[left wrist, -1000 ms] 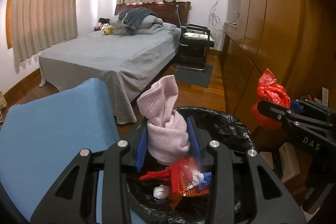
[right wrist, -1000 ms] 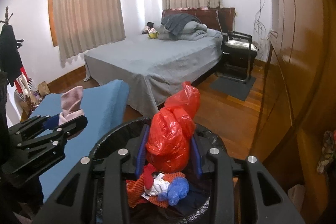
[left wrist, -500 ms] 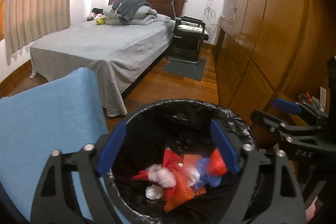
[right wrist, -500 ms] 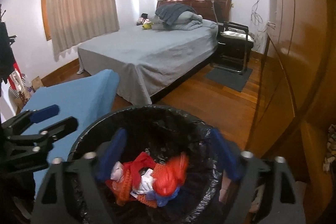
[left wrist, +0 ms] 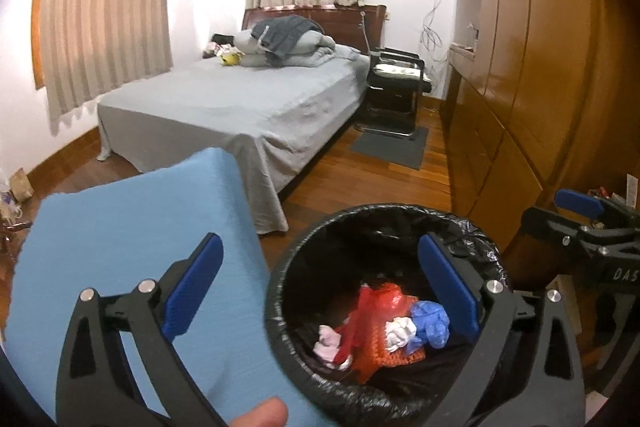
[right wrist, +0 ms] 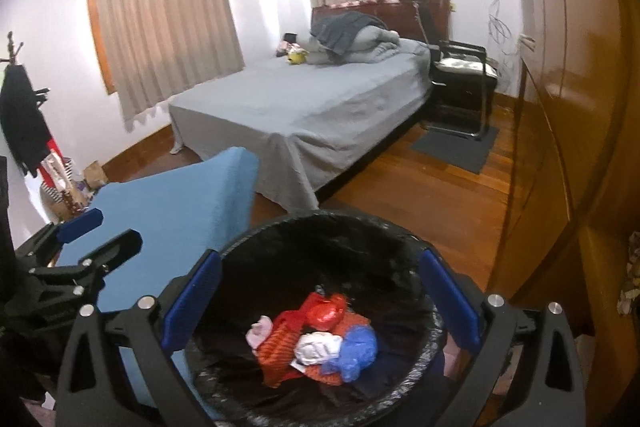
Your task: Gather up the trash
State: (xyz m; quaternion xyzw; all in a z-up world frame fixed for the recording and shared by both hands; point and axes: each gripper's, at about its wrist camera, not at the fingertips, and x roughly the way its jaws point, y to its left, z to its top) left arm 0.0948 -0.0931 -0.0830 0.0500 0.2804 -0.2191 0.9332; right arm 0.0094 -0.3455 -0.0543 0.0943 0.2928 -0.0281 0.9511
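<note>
A bin lined with a black bag [left wrist: 394, 209] [right wrist: 320, 215] stands on the wooden floor below both grippers. Inside lie a pink sock [left wrist: 328, 341] [right wrist: 260, 331], a red plastic bag [left wrist: 384, 297] [right wrist: 326, 309], a blue bag [left wrist: 430, 319], a white wad [right wrist: 318, 349] and an orange knit piece [right wrist: 280, 351]. My left gripper [left wrist: 320, 243] hangs over the bin's left rim, its jaws opening with nothing between them. My right gripper [right wrist: 320, 257] hangs over the bin's middle, jaws also opening, and holds nothing. Each gripper shows at the edge of the other's view.
A blue padded block [left wrist: 140, 227] presses against the bin's left side. Beyond it stands a bed with a grey sheet [left wrist: 240, 107]. A wooden wardrobe wall [left wrist: 520, 67] runs along the right, with a black chair [left wrist: 396, 83] and grey mat [left wrist: 390, 147] at the far end.
Both grippers opened wide. The pink sock left the left gripper and the red bag left the right one; both now lie in the bin. Both views have pulled back slightly.
</note>
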